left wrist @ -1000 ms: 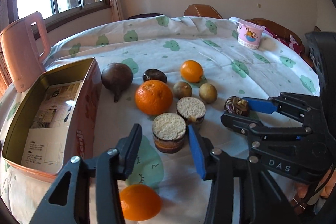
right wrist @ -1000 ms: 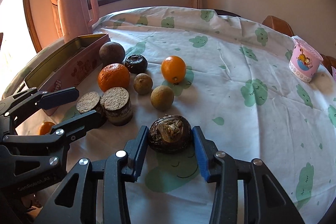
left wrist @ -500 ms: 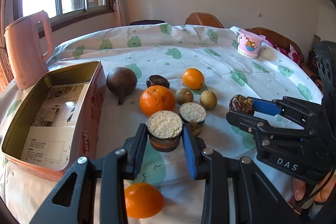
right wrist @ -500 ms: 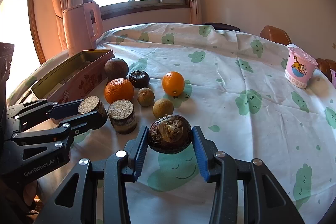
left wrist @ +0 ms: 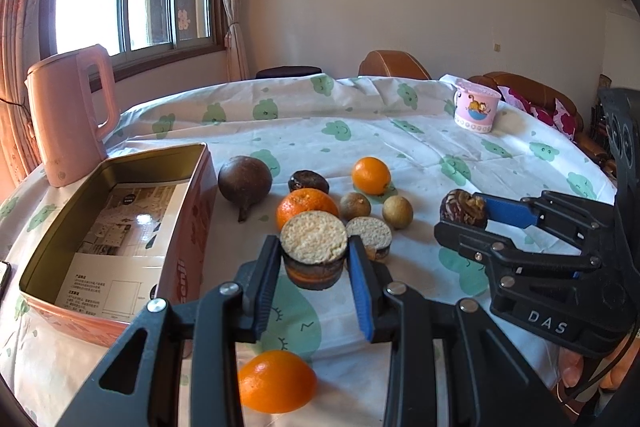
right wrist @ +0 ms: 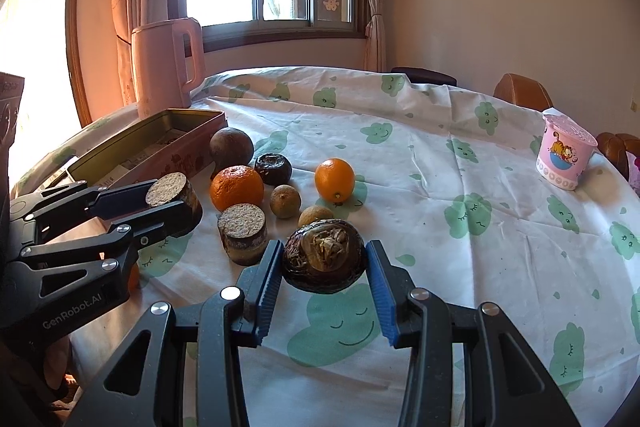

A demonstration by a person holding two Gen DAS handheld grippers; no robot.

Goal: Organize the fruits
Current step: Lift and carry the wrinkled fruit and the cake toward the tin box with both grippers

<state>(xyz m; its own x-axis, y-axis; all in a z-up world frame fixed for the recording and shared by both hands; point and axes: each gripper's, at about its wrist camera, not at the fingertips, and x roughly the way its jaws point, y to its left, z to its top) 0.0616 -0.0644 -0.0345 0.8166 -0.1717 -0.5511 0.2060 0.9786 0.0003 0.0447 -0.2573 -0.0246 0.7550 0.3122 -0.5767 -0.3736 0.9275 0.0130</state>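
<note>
My left gripper (left wrist: 314,261) is shut on a short sugarcane stub (left wrist: 313,249) with a pale cut top, lifted off the cloth; it also shows in the right wrist view (right wrist: 172,201). My right gripper (right wrist: 324,263) is shut on a dark brown water chestnut (right wrist: 325,255), held above the table; it also shows in the left wrist view (left wrist: 464,207). A second sugarcane stub (right wrist: 242,233), a big orange (right wrist: 237,187), a small orange (right wrist: 335,179), two brown longans (right wrist: 285,201), a dark round fruit (right wrist: 231,148) and another dark chestnut (right wrist: 274,169) lie on the cloth.
An open pink tin box (left wrist: 116,223) with a paper inside stands at the left. A pink kettle (left wrist: 68,115) stands behind it. A pink cup (left wrist: 476,109) stands at the far right. An orange (left wrist: 276,381) lies near the table's front edge. Chairs stand behind the table.
My left gripper closed on the near sugarcane stub and lifted it. My right gripper rose a little with the water chestnut in it.
</note>
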